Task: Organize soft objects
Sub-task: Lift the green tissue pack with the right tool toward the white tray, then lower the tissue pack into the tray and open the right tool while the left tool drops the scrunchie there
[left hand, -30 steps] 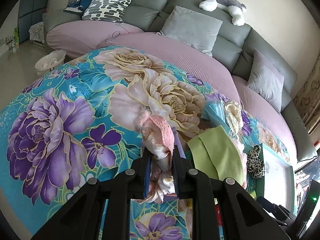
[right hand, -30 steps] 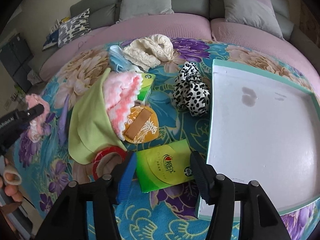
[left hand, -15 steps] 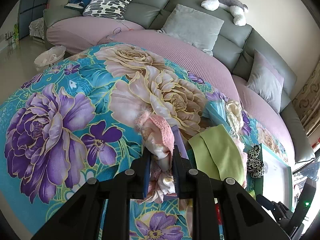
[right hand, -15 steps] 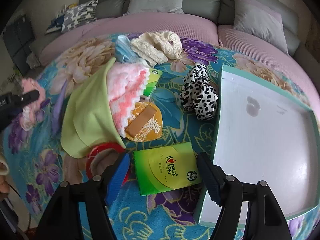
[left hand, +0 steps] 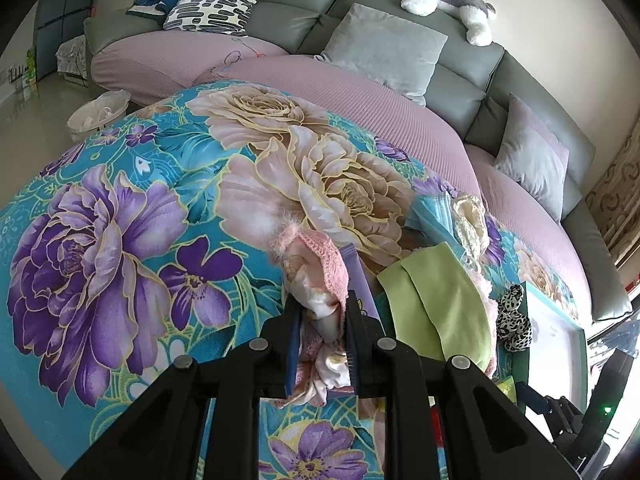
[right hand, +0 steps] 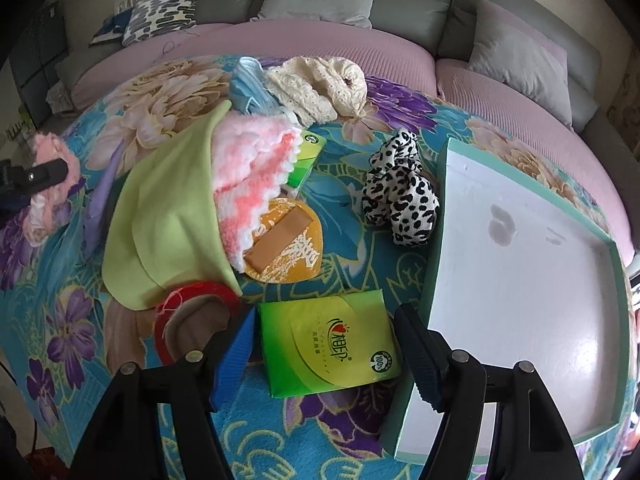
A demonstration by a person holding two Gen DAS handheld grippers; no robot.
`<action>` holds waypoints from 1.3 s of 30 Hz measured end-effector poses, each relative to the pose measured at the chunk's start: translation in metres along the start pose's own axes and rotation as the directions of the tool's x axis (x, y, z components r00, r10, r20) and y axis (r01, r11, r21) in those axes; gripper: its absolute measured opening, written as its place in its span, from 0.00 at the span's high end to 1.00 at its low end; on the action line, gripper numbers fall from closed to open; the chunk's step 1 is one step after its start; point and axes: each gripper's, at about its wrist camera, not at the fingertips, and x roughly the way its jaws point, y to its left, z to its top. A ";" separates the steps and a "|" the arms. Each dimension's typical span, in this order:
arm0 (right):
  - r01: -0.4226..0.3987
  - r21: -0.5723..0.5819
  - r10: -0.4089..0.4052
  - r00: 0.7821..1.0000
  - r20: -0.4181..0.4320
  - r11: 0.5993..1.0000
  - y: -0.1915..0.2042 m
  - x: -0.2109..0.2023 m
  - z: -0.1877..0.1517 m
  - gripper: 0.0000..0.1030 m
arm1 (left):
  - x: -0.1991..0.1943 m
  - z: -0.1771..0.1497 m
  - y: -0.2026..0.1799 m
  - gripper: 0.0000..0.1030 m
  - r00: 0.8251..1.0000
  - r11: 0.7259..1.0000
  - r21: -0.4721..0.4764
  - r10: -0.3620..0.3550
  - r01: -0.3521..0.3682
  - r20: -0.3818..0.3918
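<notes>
**Left gripper clamped on pink cloth, right gripper closing around tissue pack**

We see our left gripper (left hand: 320, 320) clenched on a soft pink frilly cloth bundle (left hand: 316, 276), its blue pads pressing the fabric from both sides above the floral turquoise cloth-covered surface (left hand: 120, 208). From the right wrist view the same bundle (right hand: 48, 176) shows at the far left edge, with a black finger of the left gripper across it.

Our right gripper (right hand: 326, 352) straddles a green plastic tissue pack (right hand: 328, 348) lying flat on the surface; its jaws are closing, the pack sits between them, yet the pads do not touch it.

Just left of the pack lies a red tape ring (right hand: 192, 308), partly under a lime-green folded felt cloth (right hand: 168, 220). A pink-and-white fluffy knitted piece (right hand: 252, 164) rests against that cloth, overlapping a round orange embroidered pad (right hand: 286, 240). Behind them lie a light blue knitted item (right hand: 250, 90) and a cream lace cloth (right hand: 320, 84). A black-and-white leopard-print fabric piece (right hand: 400, 196) lies just beside the white shallow tray with a teal rim (right hand: 440, 216), which holds nothing.

Beyond the surface stand a grey sofa with mauve seat covers (left hand: 400, 120) and a grey-and-white plush dog (left hand: 444, 0) on its backrest.
</notes>
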 end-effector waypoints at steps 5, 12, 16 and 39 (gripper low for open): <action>-0.028 0.026 0.028 1.000 0.003 0.999 -0.002 -0.002 0.000 0.35 | 0.000 0.000 0.000 0.80 1.000 1.000 -0.001 0.000 0.000 0.002; -0.077 0.110 0.069 0.995 0.078 0.991 -0.017 -0.021 0.004 0.35 | -0.005 0.000 -0.001 0.80 1.000 1.000 0.009 -0.007 0.007 0.028; -0.084 0.121 0.070 0.991 0.111 0.989 -0.020 -0.031 0.007 0.35 | -0.007 0.001 -0.004 0.80 0.999 1.000 0.025 -0.007 0.006 0.037; 0.135 0.442 -0.266 0.931 0.250 0.887 -0.148 -0.065 -0.006 0.35 | 0.000 -0.013 -0.107 0.80 0.996 0.957 0.278 -0.091 0.087 0.002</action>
